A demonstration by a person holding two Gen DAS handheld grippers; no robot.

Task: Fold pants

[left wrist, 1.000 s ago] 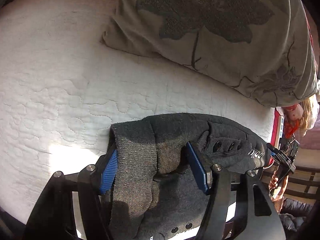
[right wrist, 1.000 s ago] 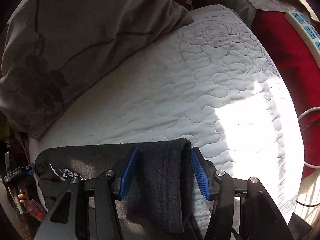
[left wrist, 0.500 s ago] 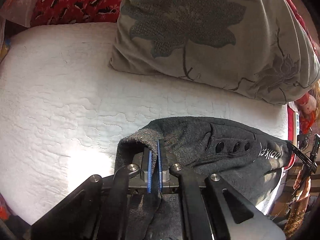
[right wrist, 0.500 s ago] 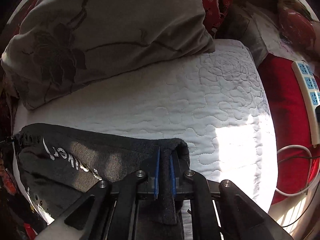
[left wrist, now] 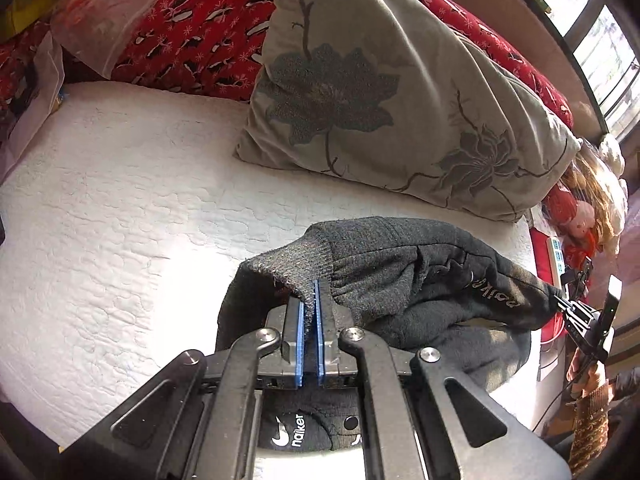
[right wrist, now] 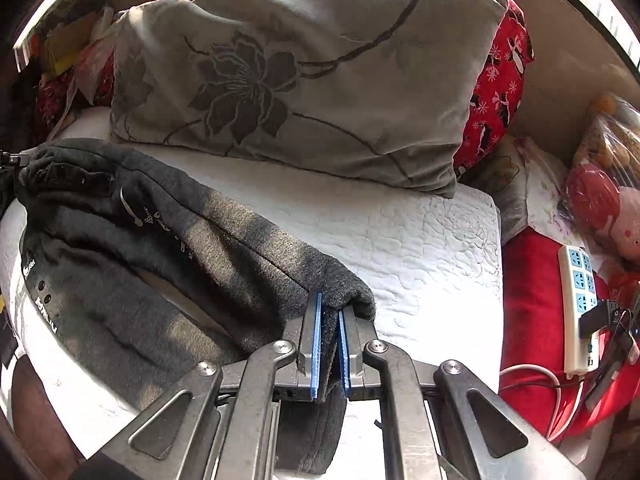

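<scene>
Dark grey knit pants (left wrist: pixel 408 276) with white lettering lie on a white quilted mattress (left wrist: pixel 120 216). My left gripper (left wrist: pixel 311 292) is shut on a ribbed cuff, which is lifted off the mattress. In the right wrist view the pants (right wrist: pixel 160 240) stretch from the left edge to my right gripper (right wrist: pixel 329 305), which is shut on the other ribbed end and holds it raised. The cloth sags between the two ends, and a lower layer rests on the mattress (right wrist: pixel 420 248).
A grey flowered pillow (left wrist: pixel 380 92) leans at the back, also in the right wrist view (right wrist: pixel 296 68). Red patterned bedding (left wrist: pixel 192 32) lies behind it. A white power strip (right wrist: pixel 578 300) with a cable sits on red cloth at the right. A doll (left wrist: pixel 576 216) lies beside the mattress.
Both grippers went from open around the pants' ends to shut on them, then rose with the cloth. More of the pillow and bedding has come into view.
</scene>
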